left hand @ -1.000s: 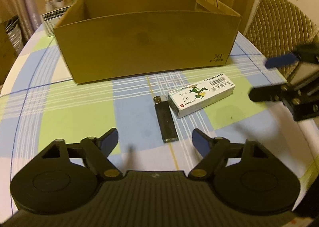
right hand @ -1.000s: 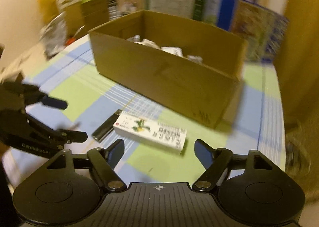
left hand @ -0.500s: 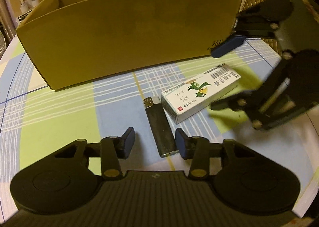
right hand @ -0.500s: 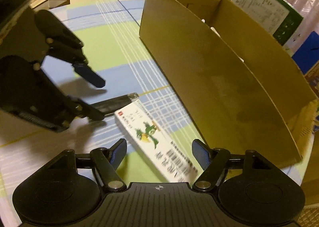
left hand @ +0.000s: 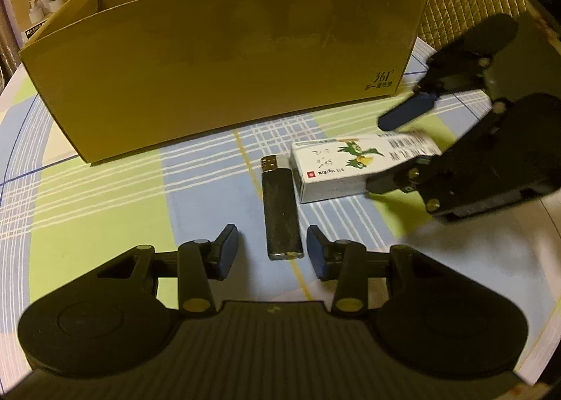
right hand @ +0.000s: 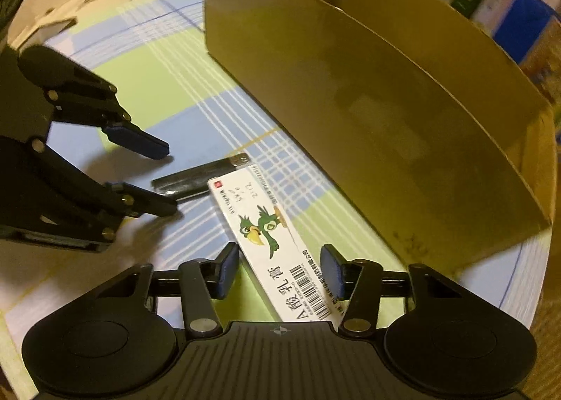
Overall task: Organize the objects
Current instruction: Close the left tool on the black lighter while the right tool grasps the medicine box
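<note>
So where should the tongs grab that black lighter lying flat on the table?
Probably across its two long narrow sides, near the bottom end. The lighter lies flat, pointing at the cardboard box, and the open left tongs already straddle that end. The white box crowds the metal top, so come from the near end.

Home: checked tablecloth point(left hand: 105, 196), quilted chair point(left hand: 470, 3)

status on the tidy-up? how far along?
Done: cannot tell; the cardboard box hides its contents. In hand: nothing gripped. Left gripper is open around the lighter; right gripper is open around the white carton. Left: grip both and box them.
</note>
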The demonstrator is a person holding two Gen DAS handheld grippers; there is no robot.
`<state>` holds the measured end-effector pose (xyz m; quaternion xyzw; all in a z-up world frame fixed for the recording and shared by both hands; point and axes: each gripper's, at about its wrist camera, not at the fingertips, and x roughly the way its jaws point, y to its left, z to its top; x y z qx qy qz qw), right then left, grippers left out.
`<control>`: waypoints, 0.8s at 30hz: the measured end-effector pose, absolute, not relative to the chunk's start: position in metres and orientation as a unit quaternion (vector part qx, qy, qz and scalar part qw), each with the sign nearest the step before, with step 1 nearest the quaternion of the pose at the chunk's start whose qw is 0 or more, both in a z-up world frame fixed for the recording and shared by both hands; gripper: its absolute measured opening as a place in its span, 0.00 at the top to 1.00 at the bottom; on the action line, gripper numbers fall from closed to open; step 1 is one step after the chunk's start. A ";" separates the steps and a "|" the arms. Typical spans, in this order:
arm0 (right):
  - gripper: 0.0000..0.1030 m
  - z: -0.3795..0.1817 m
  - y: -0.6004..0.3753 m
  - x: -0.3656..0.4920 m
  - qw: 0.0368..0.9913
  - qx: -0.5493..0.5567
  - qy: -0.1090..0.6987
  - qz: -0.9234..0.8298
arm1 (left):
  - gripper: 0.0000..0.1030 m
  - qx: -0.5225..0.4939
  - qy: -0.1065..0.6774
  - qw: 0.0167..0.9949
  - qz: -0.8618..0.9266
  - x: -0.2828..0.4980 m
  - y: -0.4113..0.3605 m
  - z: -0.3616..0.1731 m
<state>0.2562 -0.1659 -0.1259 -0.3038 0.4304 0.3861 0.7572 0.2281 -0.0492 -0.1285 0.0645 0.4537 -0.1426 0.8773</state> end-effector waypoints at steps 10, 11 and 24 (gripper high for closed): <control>0.64 -0.113 -0.187 0.240 0.789 -0.170 0.503 0.310 | 0.83 0.083 0.463 0.871 -0.142 0.221 -0.048 -0.128; 0.63 -0.112 -0.189 0.237 0.793 -0.154 0.510 0.296 | 0.83 0.085 0.465 0.870 -0.141 0.216 -0.047 -0.127; 0.52 -0.113 -0.203 0.197 0.827 -0.092 0.464 0.302 | 0.78 0.046 0.459 0.880 -0.114 0.176 -0.026 -0.113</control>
